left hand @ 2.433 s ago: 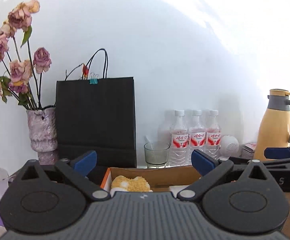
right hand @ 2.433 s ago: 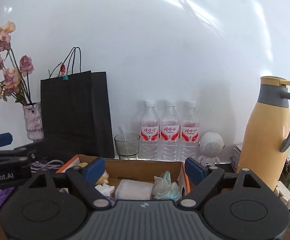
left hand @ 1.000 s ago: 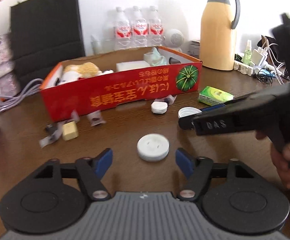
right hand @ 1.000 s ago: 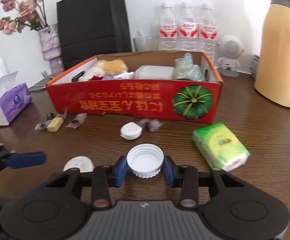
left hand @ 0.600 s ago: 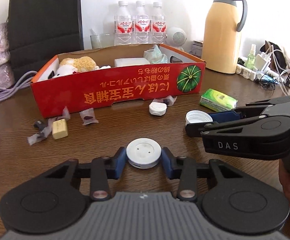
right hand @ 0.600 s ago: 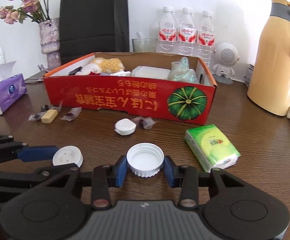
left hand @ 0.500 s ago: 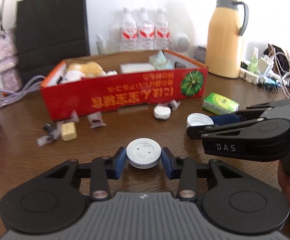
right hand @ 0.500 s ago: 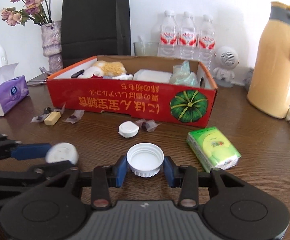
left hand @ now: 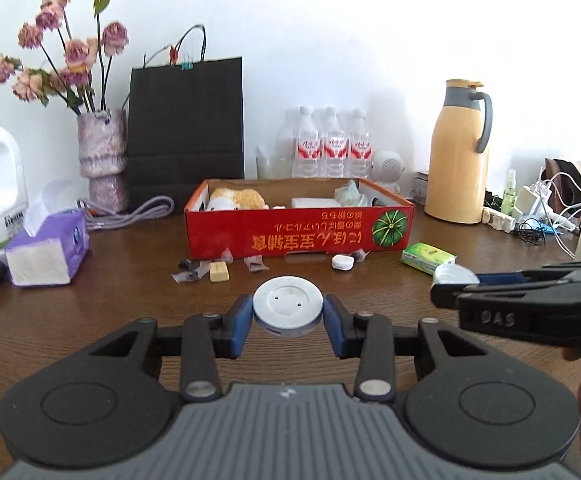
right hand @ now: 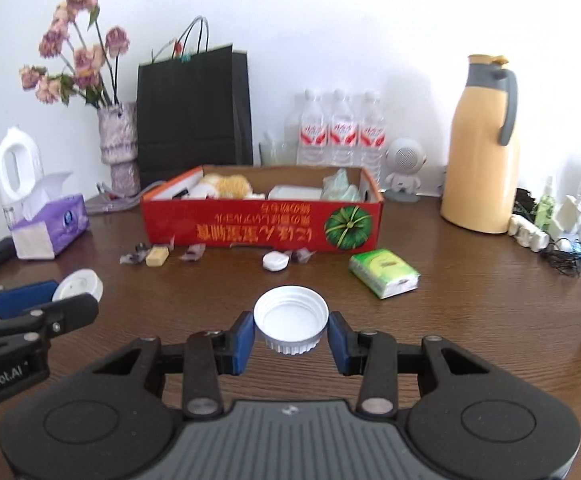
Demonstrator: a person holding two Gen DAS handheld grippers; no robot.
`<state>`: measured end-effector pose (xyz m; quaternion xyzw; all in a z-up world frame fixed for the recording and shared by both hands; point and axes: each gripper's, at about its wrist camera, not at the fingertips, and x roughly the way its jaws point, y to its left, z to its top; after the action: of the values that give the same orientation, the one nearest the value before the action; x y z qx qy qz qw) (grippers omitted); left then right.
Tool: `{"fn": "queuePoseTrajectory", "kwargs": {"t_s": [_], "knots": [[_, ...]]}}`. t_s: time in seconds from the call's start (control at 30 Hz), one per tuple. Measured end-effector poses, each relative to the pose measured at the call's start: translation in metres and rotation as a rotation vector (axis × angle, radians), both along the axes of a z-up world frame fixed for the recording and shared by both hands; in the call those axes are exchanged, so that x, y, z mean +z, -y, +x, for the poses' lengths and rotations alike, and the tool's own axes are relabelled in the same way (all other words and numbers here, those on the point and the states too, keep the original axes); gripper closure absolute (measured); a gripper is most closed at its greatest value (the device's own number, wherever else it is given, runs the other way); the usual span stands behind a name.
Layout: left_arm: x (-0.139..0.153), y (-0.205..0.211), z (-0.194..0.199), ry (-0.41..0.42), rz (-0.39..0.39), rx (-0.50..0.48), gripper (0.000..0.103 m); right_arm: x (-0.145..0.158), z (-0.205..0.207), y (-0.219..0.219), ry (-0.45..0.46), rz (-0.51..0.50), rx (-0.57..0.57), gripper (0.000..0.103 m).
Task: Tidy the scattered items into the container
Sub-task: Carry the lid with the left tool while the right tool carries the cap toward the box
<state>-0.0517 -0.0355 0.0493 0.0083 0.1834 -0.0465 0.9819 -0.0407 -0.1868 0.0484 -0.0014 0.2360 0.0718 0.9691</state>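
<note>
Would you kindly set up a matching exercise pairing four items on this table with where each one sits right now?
Items:
1. white bottle cap
2. white round disc
3. green tissue packet
4. yellow plush toy

Places:
A. inside the red box
B. between the pads of the left hand-held gripper
C. on the table, right of the box's front
D. between the pads of the right hand-held gripper

Pairs: 1-D, 2-B, 3-C, 4-A
</note>
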Motion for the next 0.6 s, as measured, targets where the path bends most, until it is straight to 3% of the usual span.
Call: {"fn": "queuePoseTrajectory", "kwargs": {"t_s": [0.4,0.6], "knots": [[0.006,-0.007,-0.004,0.016,-0.016,0.012,0.064,0.009,-0.014,0.003,0.02,0.0,-0.007,0.064],[0.042,-0.038,0.073,0.075,0.034,0.026,0.063,0.043,0.028,0.021,0.083,0.021,0.019,0.064]]}}
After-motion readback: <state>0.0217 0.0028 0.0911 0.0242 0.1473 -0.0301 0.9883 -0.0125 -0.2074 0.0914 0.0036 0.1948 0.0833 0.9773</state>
